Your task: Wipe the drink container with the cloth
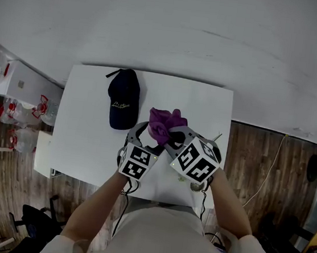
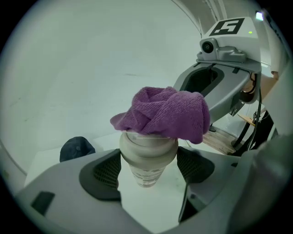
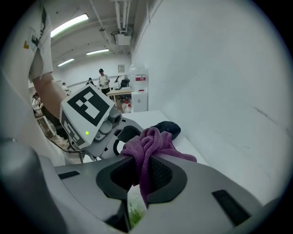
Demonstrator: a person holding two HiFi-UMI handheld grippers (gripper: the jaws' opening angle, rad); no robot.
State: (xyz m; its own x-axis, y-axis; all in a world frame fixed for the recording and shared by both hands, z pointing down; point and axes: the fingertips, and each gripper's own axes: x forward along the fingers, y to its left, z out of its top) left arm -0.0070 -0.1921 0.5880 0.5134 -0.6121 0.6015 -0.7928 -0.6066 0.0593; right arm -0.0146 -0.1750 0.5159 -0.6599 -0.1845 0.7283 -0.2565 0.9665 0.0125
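My left gripper (image 2: 147, 167) is shut on a clear drink container (image 2: 147, 157) with a grey lid, held upright between its pads. A purple cloth (image 2: 165, 114) is draped over the lid. My right gripper (image 3: 139, 176) is shut on that cloth (image 3: 149, 146), bunched between its jaws. In the head view both grippers meet above the white table's (image 1: 89, 126) front middle, the left gripper (image 1: 145, 144) beside the right gripper (image 1: 174, 139), with the cloth (image 1: 164, 122) showing between them. The container itself is hidden there.
A dark cap (image 1: 122, 98) lies on the table behind the grippers, left of the cloth. Wooden floor (image 1: 257, 164) lies to the right. Boxes and plastic bottles (image 1: 19, 114) stand at the left. People and desks show far off in the right gripper view.
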